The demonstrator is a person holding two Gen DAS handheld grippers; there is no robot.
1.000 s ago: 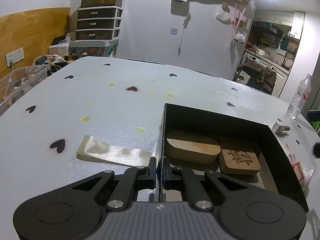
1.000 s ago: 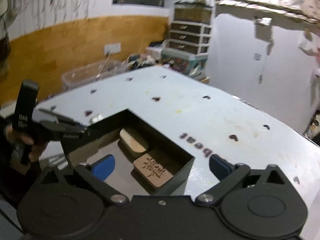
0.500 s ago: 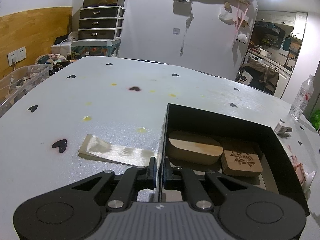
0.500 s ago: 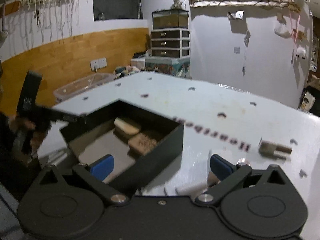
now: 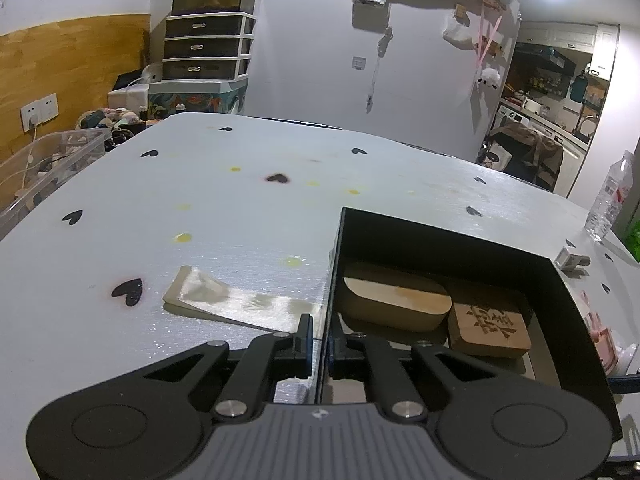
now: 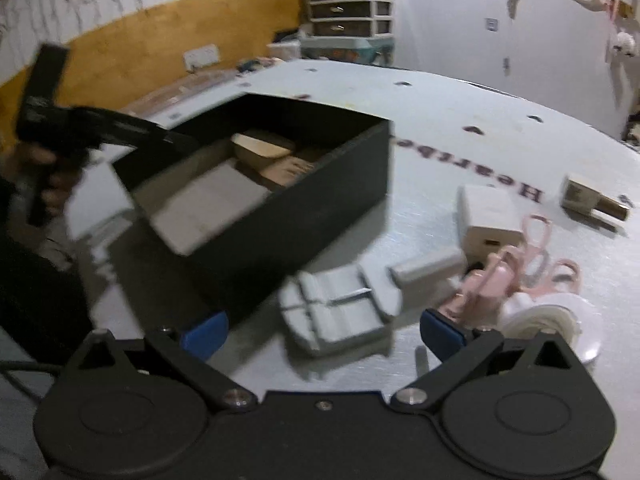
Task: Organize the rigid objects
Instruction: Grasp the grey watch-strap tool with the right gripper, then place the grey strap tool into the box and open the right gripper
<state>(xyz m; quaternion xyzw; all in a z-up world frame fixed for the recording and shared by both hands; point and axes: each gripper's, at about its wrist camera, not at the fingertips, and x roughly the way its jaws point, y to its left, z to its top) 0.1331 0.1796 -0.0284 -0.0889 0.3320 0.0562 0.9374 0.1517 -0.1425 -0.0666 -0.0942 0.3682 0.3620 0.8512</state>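
On the table [image 5: 240, 216], we have the left gripper [image 5: 320, 336] clamped on the near-left wall of the black box [image 5: 440, 240], one finger outside, one inside. The right gripper [image 6: 324, 328] hangs wide apart and empty over the loose pieces beside the box: a grey block [image 6: 336, 312] straight ahead between its fingers, a white cube [image 6: 488, 216] and pink clips [image 6: 520, 264] further right. Two wooden pieces [image 5: 396, 300] already lie in the far end of the box.

We judge the step in hand to be fetching the grey block. To do it well, we should keep the left hold firm so the box does not slide, lower the right fingers squarely on either side of the block, and close on its flat sides clear of the clips. The right view is blurred, so its edges are hard to judge.

The table is pale grey, printed with black hearts and marked with yellow spots; a strip of tape [image 5: 236, 304] lies left of the box. Beyond stand a drawer unit [image 5: 208, 48], a water bottle [image 5: 608, 200], and a kitchen doorway.
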